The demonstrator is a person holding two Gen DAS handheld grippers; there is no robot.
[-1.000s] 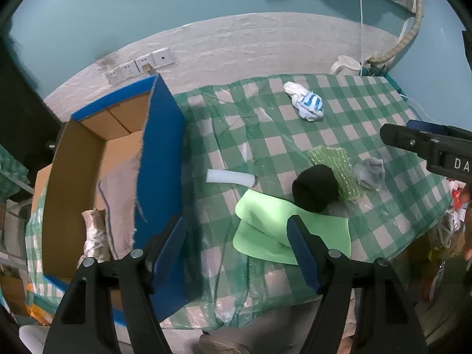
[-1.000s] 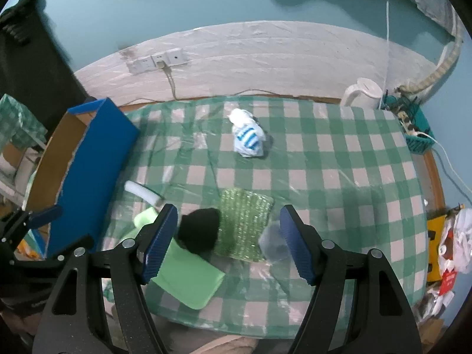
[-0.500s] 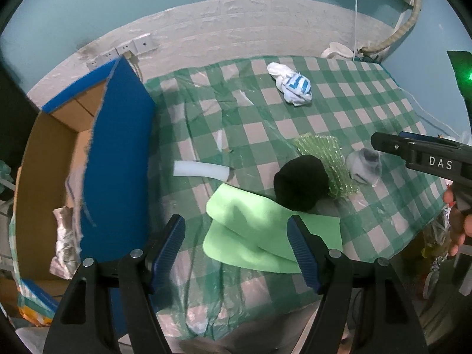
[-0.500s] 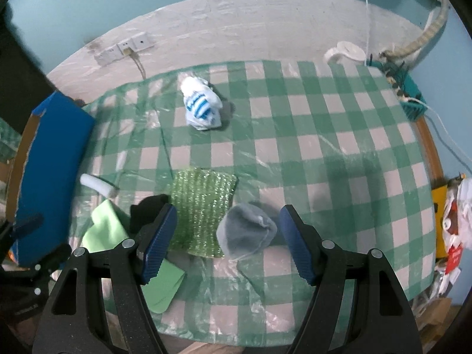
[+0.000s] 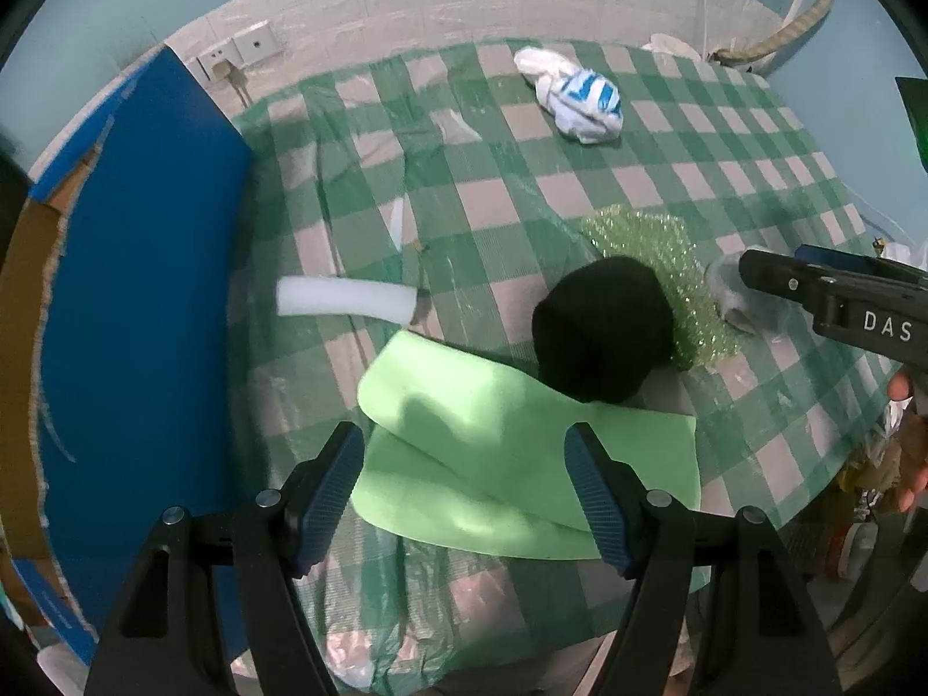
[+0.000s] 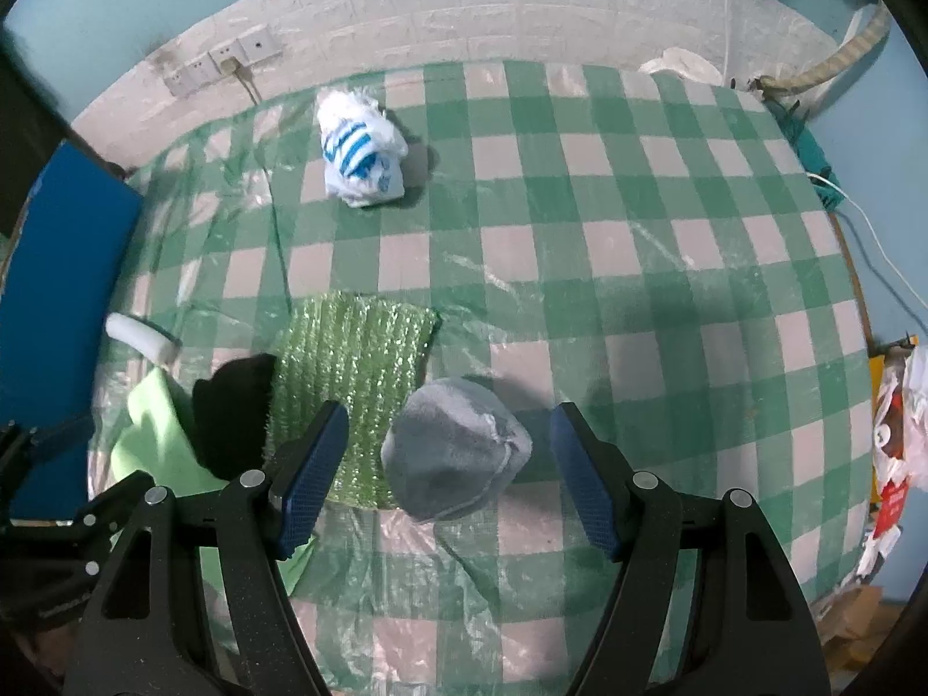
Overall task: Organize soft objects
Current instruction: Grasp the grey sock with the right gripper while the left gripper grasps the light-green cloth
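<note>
Right gripper (image 6: 449,464) has closed in on grey soft ball (image 6: 455,455) near table's front edge, fingers apart around it; left gripper (image 5: 464,493) apart over green foam sheet (image 5: 522,464). Grasp likely next.

- Box (image 5: 145,267) stands left of the table (image 6: 638,301).
- Tube (image 5: 345,301) lies behind the sheet (image 5: 493,464).
- Beanie (image 5: 603,336) overlaps sheet and mesh (image 6: 354,359).
- Pouch (image 6: 455,449) lies right of the mesh.
- Bag (image 6: 359,156) lies far behind.

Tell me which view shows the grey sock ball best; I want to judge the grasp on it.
The right wrist view: the grey sock ball lies whole and near, between the open fingers of the right hand-held gripper. In the left wrist view only a sliver of it shows, behind that hand-held gripper's arm.
</note>
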